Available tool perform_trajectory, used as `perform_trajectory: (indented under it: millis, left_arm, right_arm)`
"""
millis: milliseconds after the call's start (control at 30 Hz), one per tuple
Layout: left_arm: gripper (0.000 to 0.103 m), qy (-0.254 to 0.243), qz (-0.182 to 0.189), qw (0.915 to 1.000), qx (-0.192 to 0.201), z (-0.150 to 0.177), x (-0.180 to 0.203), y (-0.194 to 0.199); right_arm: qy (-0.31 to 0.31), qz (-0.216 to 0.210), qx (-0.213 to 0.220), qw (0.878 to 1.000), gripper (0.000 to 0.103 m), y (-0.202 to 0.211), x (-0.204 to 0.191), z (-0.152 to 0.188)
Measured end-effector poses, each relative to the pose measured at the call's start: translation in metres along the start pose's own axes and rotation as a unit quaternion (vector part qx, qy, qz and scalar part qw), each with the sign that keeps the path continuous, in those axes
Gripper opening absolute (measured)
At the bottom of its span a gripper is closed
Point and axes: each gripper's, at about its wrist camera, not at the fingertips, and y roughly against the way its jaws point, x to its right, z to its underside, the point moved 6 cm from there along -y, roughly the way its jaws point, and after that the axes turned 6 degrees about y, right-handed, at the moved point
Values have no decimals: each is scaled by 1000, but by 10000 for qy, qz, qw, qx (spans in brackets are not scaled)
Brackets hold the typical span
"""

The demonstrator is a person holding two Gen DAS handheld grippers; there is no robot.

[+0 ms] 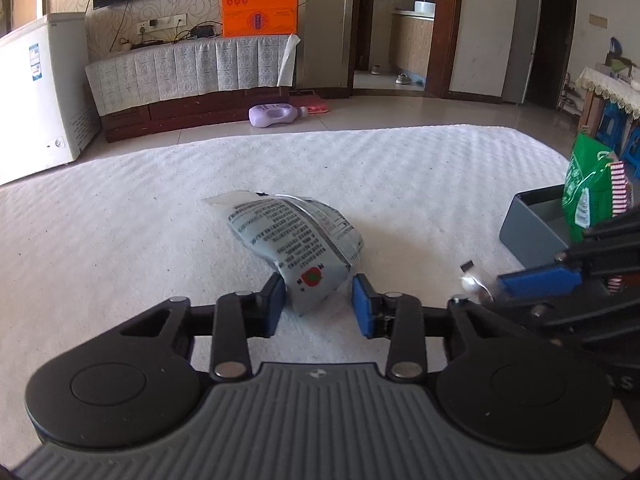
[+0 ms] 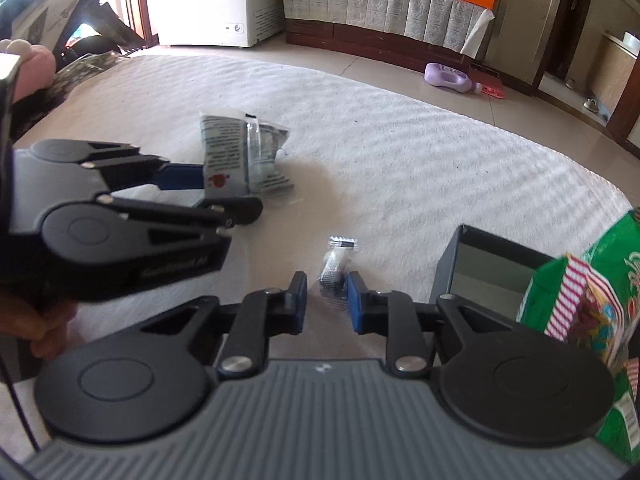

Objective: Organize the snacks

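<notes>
My grey snack pouch (image 1: 296, 240) lies mid-way across the white quilted surface (image 1: 140, 208), puffy, light and soft; I take it by its near corner, where my left tongs (image 1: 318, 304) have narrowed onto the film and appear to pinch it. The grey box (image 2: 452, 264) to the right holds a green bag (image 2: 588, 300) standing upright (nothing else visible inside). Smallest, the clear candy wrapper (image 2: 334, 268): crinkly, slippery, weightless. My right tongs (image 2: 326, 306) are nearly closed around its near end.
</notes>
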Motion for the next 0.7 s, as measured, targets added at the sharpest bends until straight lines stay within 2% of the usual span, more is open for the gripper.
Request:
perform_trajectory:
  millis: [300, 567, 700]
  left_arm:
    - [33, 214, 30, 9998, 37, 11, 1, 21]
    - [31, 199, -61, 9995, 251, 18, 18, 64]
    - [30, 149, -57, 9996, 220, 30, 24, 87]
  right_arm:
    - [-387, -72, 531, 9978, 25, 77, -12, 34]
    - [-554, -58, 897, 9944, 25, 136, -31, 70]
    - [-646, -154, 955, 9932, 25, 152, -38, 87]
